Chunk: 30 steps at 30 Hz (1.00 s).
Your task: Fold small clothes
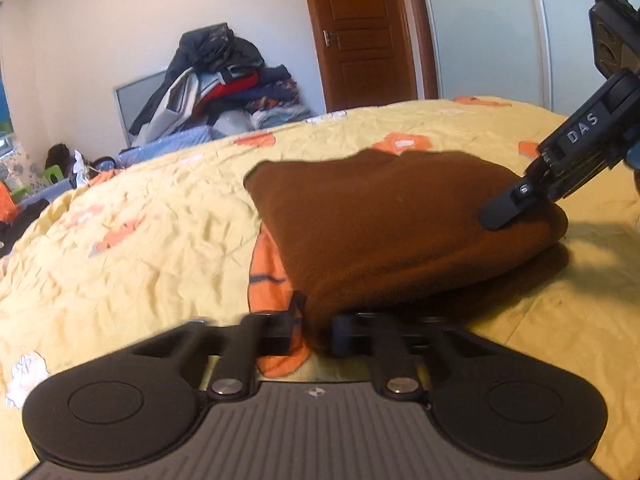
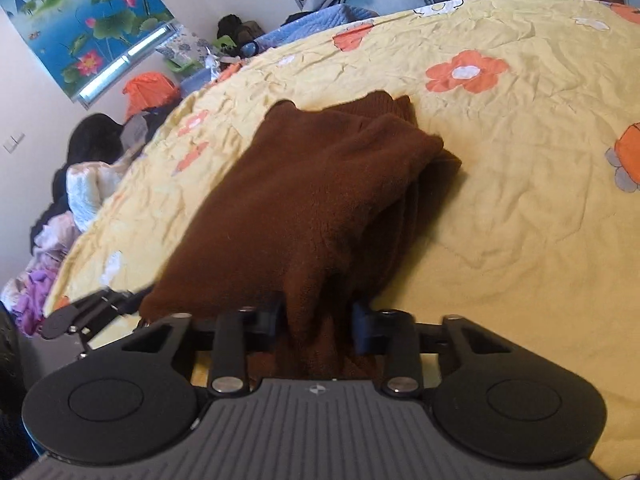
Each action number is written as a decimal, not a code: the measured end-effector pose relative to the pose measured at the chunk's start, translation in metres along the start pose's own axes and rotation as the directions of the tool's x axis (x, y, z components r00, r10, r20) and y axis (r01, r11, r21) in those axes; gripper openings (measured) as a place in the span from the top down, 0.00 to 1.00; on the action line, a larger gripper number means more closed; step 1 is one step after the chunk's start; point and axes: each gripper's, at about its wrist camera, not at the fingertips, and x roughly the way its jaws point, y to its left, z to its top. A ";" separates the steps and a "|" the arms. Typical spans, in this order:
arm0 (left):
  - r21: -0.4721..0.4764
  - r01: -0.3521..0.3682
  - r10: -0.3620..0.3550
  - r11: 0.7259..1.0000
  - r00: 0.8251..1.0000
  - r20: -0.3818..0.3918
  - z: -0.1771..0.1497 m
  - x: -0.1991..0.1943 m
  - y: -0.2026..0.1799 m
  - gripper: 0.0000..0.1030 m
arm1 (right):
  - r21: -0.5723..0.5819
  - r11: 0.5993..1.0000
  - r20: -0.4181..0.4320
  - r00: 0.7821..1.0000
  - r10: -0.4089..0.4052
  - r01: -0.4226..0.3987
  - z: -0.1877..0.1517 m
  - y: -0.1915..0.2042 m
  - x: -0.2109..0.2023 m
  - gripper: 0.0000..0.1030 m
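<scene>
Left wrist view shows you the bed (image 1: 120, 216) first, its yellow flowered cover wrinkled and stretching wide to the left and beyond the brown garment (image 1: 392, 224), so you have plenty of open room that way. Its far edge drops toward a pile of clothes (image 1: 224, 80) and floor clutter, well apart from your work, and nothing else lies on the cover near you.

The garment sits folded in thick layers in the middle of the bed, its near edge raised off the cover. Your left gripper (image 1: 316, 328) has its fingers clamped on the near corner, and your right gripper (image 2: 320, 320) is closed on a bunched end of the same cloth, its tip resting on the top of the fold in the left view.

The likely trouble is uneven grip. In the right wrist view the layers at the far end already splay apart, and a lower layer hangs loose on the right side. If you hold only the upper layers, the lower ones may slide out as you lift, and the fold would come apart. Pulling the two grippers at different speeds could skew the stack. The wrinkled cover may also drag under the cloth and catch it.
</scene>
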 end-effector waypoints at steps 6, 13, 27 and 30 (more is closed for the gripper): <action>0.068 -0.012 0.014 0.998 1.000 -0.026 -0.014 0.000 0.002 0.93 | 0.027 1.000 -0.023 1.000 -0.012 0.012 -0.014 -0.016 -0.006 0.87; 0.066 -0.019 0.022 0.998 0.999 -0.044 -0.012 0.004 -0.002 0.92 | 0.135 0.988 0.106 0.992 0.063 -0.077 0.004 -0.025 -0.025 0.19; 0.020 0.013 -0.012 1.000 0.999 -0.053 -0.012 0.007 0.006 0.91 | 0.189 0.982 0.083 0.996 -0.013 -0.003 0.069 -0.068 0.032 0.89; 0.029 0.009 -0.007 1.000 0.999 -0.054 -0.012 0.008 0.004 0.91 | 0.288 0.955 0.115 0.993 0.035 -0.067 0.048 -0.095 0.033 0.92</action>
